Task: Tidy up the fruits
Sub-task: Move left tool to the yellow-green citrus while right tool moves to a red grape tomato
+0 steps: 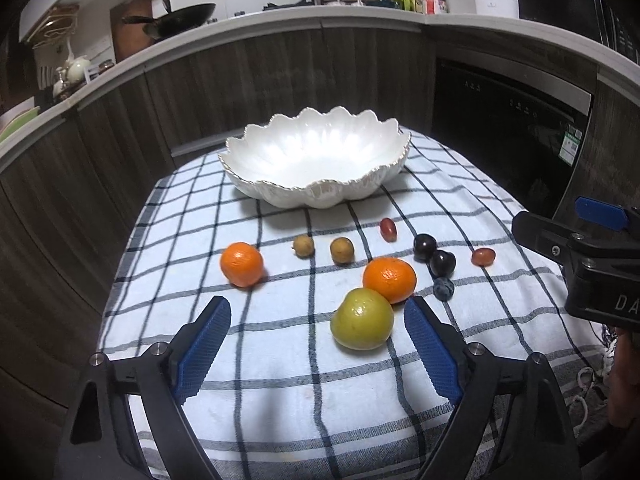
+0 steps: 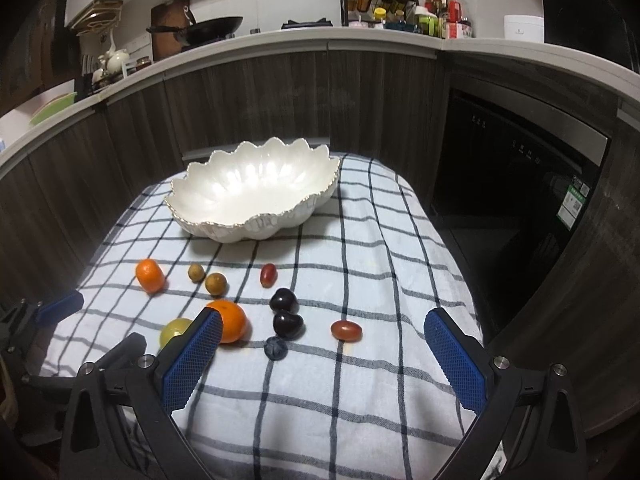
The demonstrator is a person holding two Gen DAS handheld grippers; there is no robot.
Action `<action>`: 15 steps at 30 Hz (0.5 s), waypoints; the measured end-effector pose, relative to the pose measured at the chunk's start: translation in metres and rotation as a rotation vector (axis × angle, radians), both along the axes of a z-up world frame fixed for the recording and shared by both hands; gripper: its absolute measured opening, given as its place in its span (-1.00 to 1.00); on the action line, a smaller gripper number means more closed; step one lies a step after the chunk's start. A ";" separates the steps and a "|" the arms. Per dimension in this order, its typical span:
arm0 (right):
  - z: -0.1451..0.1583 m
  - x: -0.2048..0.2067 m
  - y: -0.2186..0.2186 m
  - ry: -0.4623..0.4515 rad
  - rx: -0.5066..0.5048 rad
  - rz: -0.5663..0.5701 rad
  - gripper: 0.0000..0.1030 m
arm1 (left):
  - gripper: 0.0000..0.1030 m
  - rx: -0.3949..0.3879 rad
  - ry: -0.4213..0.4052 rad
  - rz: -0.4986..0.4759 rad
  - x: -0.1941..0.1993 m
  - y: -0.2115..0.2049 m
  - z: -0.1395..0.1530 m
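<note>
A white scalloped bowl [image 1: 320,196] [image 2: 256,226] stands empty at the back of the checked cloth. In front of it lie two oranges [image 1: 242,264] [image 1: 390,280], two small brown fruits [image 1: 342,250], two red grapes [image 1: 388,229] [image 2: 346,330], two dark cherries [image 2: 283,300], a blueberry [image 2: 276,348] and a green fruit [image 1: 362,318]. My left gripper [image 1: 318,308] is open; the green fruit sits between its fingers, nearer the right one, untouched. My right gripper [image 2: 324,316] is open above the cherries, the blueberry and one red grape.
The blue-and-white checked cloth [image 1: 280,400] drapes over a small table. Dark wood cabinets [image 1: 240,80] curve behind it, under a white counter with a wok [image 1: 188,16] and bottles [image 2: 400,8]. A black appliance door [image 2: 512,200] stands at the right. A hand [image 1: 624,380] shows at the right edge.
</note>
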State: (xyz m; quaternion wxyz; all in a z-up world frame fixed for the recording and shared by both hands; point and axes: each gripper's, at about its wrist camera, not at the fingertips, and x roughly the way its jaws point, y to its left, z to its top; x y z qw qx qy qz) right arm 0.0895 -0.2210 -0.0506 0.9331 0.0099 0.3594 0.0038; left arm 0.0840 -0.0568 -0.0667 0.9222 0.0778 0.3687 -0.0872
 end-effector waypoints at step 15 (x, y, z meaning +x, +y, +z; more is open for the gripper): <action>-0.027 0.033 -0.011 0.081 -0.053 -0.018 0.67 | 0.43 0.005 0.117 -0.065 0.026 -0.021 -0.038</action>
